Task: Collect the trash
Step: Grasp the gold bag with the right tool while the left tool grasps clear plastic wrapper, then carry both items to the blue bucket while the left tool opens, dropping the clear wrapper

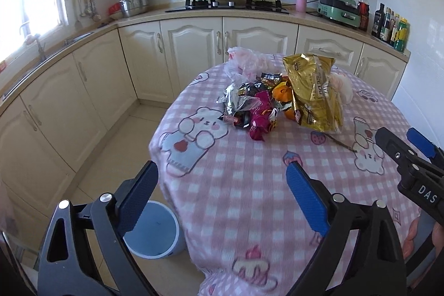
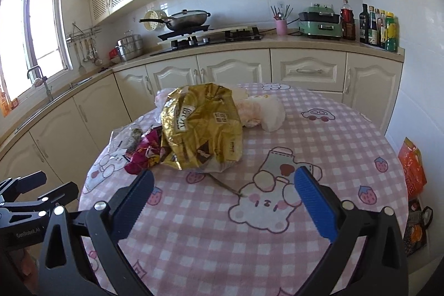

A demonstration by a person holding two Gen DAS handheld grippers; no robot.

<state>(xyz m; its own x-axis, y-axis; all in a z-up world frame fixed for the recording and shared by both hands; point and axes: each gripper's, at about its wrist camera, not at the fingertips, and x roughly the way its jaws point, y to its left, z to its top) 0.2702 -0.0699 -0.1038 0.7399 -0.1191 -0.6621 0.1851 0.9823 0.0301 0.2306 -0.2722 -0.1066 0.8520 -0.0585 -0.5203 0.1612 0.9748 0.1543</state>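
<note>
Fingers of both my grippers spread wide, grasping nothing, over the bench; the gold bag, light and crinkly, wants pinching at its top edge.

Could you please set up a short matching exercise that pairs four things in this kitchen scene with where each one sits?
Things:
1. gold snack bag
2. blue bin
3. pink utensil cup
4. lidded pan

Places:
A. on the stove
B. on the floor beside the table
C. on the counter, left of the green appliance
D. on the checked tablecloth, among the wrappers

Pairs: 1-D, 2-B, 3-C, 4-A
</note>
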